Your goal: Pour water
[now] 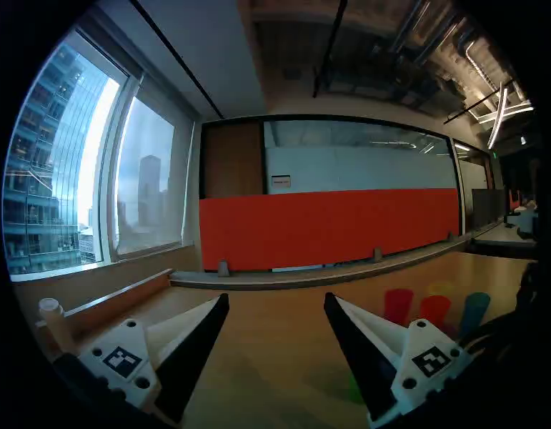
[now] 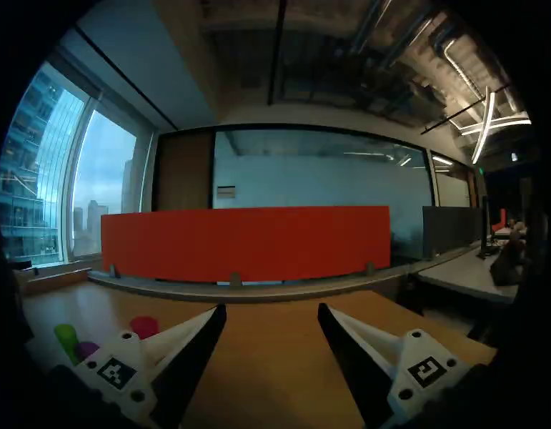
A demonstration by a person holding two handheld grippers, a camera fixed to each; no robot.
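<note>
Looking along the left gripper [image 1: 275, 297] toward an orange partition [image 1: 325, 229] standing at the far edge of a wooden table [image 1: 275, 372]. Holding both fingers spread wide, gripping nothing, with only bare tabletop lying between them. Showing a cluster of blurred cups on the near side of the partition, sitting just beyond and outside the right-hand finger: a red cup [image 1: 398, 304], an orange cup [image 1: 434, 311] and a teal cup [image 1: 475, 311], none touching the fingers. Showing also a small tan container with a pale cap [image 1: 52, 314], standing short of the partition's left end, outside the left-hand finger and apart from it. Looking along the right gripper [image 2: 270, 307] toward the same partition [image 2: 246, 243], again keeping the fingers wide apart and clasping nothing. Showing a magenta cup [image 2: 143, 327], a green cup [image 2: 64, 336] and a purple cup [image 2: 86, 350] sitting on the near side of the partition, toward its left end, outside the left-hand finger; the magenta one lying just beside that finger, too blurred for telling whether touching.
</note>
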